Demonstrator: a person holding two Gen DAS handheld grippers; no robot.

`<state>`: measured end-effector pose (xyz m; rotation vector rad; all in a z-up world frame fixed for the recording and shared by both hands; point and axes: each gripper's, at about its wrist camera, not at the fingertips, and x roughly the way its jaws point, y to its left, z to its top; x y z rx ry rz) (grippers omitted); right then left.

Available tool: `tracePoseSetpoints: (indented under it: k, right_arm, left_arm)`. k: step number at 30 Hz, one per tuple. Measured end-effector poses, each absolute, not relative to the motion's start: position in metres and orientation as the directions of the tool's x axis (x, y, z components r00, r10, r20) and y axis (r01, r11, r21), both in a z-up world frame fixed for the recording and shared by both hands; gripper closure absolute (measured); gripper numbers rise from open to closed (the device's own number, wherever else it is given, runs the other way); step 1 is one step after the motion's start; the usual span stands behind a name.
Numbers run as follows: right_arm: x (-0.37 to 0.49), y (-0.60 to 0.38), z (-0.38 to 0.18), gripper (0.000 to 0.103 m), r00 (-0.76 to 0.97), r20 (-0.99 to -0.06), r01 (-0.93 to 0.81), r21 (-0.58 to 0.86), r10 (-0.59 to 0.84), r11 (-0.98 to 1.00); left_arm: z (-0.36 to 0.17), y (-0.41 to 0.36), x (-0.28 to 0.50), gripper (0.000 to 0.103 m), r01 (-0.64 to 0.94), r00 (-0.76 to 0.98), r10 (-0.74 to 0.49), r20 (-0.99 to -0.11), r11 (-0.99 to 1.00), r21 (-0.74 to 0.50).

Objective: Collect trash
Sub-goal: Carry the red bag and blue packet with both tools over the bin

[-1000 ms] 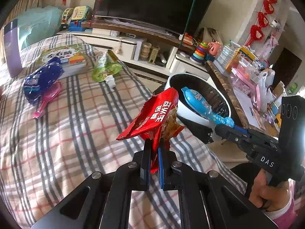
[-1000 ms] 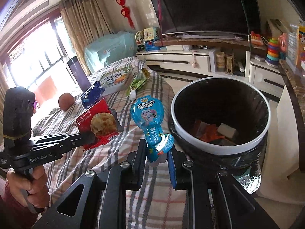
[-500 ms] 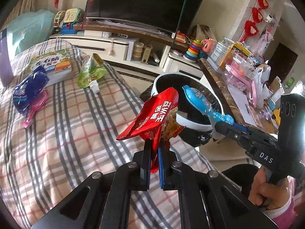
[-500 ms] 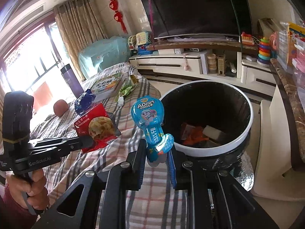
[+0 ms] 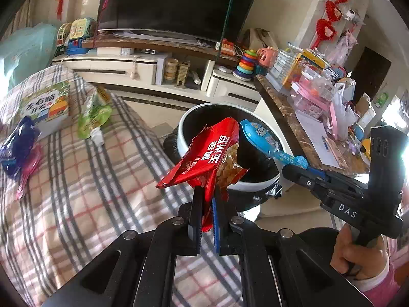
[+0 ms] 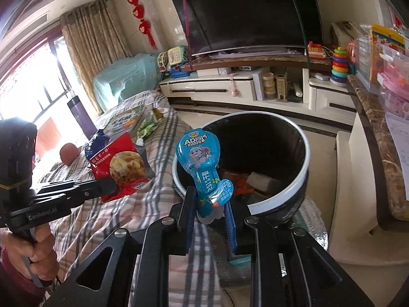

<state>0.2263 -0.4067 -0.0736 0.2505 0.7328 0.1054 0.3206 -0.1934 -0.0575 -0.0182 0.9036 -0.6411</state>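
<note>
Left gripper [image 5: 205, 212] jaws clamped on the bottom edge of a red snack bag [image 5: 204, 158]; bag stands up and fans out above the jaws, crumpled, top torn open. Right gripper [image 6: 209, 220] jaws pinch the lower end of a blue lollipop wrapper [image 6: 202, 158], round printed head straight up above the jaws.

Trash bin [image 6: 304, 163], white rim, black liner, sits just ahead and right of the right jaws; wrapper head overlaps its near-left rim in view. Orange scraps and a pale block lie in the bin bottom. From the left wrist view the bin [image 5: 184, 133] is directly behind the red bag, ahead of the jaws; the blue wrapper [image 5: 263, 140] pokes in from the right over the bin opening, just beside the bag, held by the right gripper [image 5: 294, 168], the person's hand [image 5: 358, 253] low right on its handle.

In the right wrist view the left gripper [image 6: 110, 184] comes in from the left with the red bag [image 6: 120, 163] over the plaid bed [image 6: 107, 225].

More litter on the bed, left and ahead of the left jaws: green pouch [image 5: 94, 117], dark blue bag [image 5: 18, 145], pink wrapper [image 5: 28, 168], all well apart from both jaws. A picture book [image 5: 46, 107] lies beyond them. TV [image 5: 179, 2] on the stand far ahead.
</note>
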Motion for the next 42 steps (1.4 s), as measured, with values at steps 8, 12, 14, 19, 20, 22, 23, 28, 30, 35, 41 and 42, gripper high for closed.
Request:
tracePoseSetpoints:
  k: [8,12,14,19,20,22,23,28,30,35,41,42]
  right_arm:
    - [0.232,-0.431,-0.075,0.082,0.742,-0.653,0.035,0.267,0.154,0.963]
    - [0.236,-0.437,-0.075,0.082,0.743,-0.653,0.046,0.27,0.147,0.962]
    - [0.238,-0.44,-0.075,0.082,0.743,-0.654,0.052,0.269,0.143,0.962]
    - [0.244,-0.444,-0.075,0.082,0.742,-0.656,0.057,0.267,0.138,0.962]
    - [0.246,-0.443,-0.075,0.082,0.742,-0.657,0.058,0.266,0.136,0.962]
    - [0.248,-0.444,-0.076,0.082,0.739,-0.66,0.061,0.264,0.134,0.963]
    - [0.25,-0.445,-0.076,0.082,0.738,-0.661,0.063,0.263,0.132,0.963]
    - [0.255,-0.447,-0.078,0.082,0.735,-0.667,0.071,0.257,0.124,0.964]
    - [0.259,-0.449,-0.077,0.082,0.734,-0.669,0.073,0.256,0.122,0.964]
    - [0.268,-0.454,-0.078,0.081,0.727,-0.677,0.082,0.252,0.114,0.964]
    - [0.276,-0.456,-0.081,0.081,0.719,-0.686,0.084,0.244,0.111,0.966]
    - [0.276,-0.455,-0.082,0.081,0.718,-0.688,0.084,0.243,0.111,0.966]
  left_arm:
    - [-0.059,-0.22,0.337,0.098,0.531,0.432,-0.524,-0.734,0.806,-0.263]
    - [-0.061,-0.23,0.344,0.098,0.535,0.428,-0.518,-0.741,0.806,-0.255]
    - [-0.064,-0.235,0.347,0.098,0.535,0.426,-0.514,-0.745,0.807,-0.251]
    - [-0.067,-0.244,0.359,0.098,0.533,0.42,-0.506,-0.753,0.809,-0.246]
    - [-0.067,-0.246,0.361,0.098,0.534,0.42,-0.505,-0.755,0.809,-0.244]
    - [-0.067,-0.251,0.366,0.098,0.537,0.422,-0.499,-0.757,0.81,-0.235]
    - [-0.068,-0.253,0.368,0.098,0.538,0.422,-0.497,-0.758,0.81,-0.232]
    - [-0.073,-0.261,0.38,0.098,0.539,0.409,-0.494,-0.767,0.809,-0.234]
    - [-0.075,-0.265,0.385,0.098,0.539,0.403,-0.492,-0.771,0.809,-0.235]
    - [-0.083,-0.273,0.396,0.098,0.534,0.385,-0.488,-0.783,0.81,-0.242]
    - [-0.089,-0.282,0.405,0.097,0.534,0.377,-0.482,-0.791,0.811,-0.24]
    - [-0.09,-0.283,0.406,0.097,0.533,0.375,-0.481,-0.792,0.811,-0.24]
